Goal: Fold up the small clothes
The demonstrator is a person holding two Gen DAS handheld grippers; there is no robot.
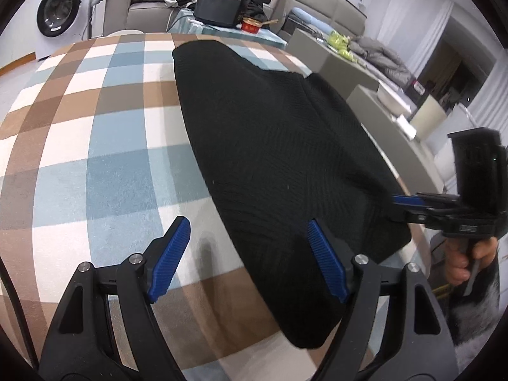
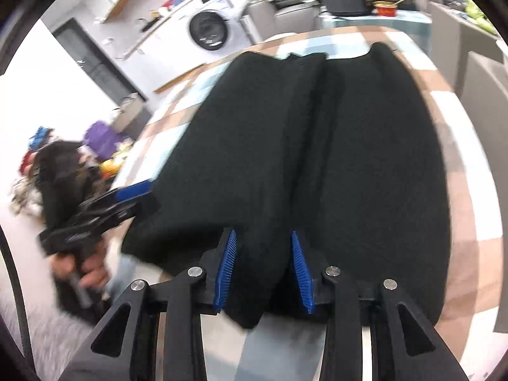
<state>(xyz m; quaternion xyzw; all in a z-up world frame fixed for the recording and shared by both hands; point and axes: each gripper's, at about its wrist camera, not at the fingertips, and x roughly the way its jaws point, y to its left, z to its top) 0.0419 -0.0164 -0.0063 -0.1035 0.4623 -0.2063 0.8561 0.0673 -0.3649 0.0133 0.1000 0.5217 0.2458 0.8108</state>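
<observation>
A black knit garment [image 1: 273,165] lies on a checked cloth-covered table [image 1: 95,146]. My left gripper [image 1: 247,231] is open, its jaws wide apart, its right finger over the garment's near edge and its left finger over bare cloth. In the right wrist view the garment [image 2: 365,165] has a raised fold down its middle. My right gripper [image 2: 263,238] is partly closed with a fold of the garment's near edge between its blue pads. The right gripper also shows in the left wrist view [image 1: 397,200] at the garment's right edge. The left gripper shows in the right wrist view [image 2: 136,190].
A washing machine [image 1: 57,9] stands at the back left. A sofa with clothes, a black box [image 1: 219,6] and a red bowl [image 1: 250,25] lie beyond the table. Grey furniture [image 1: 343,63] stands to the right.
</observation>
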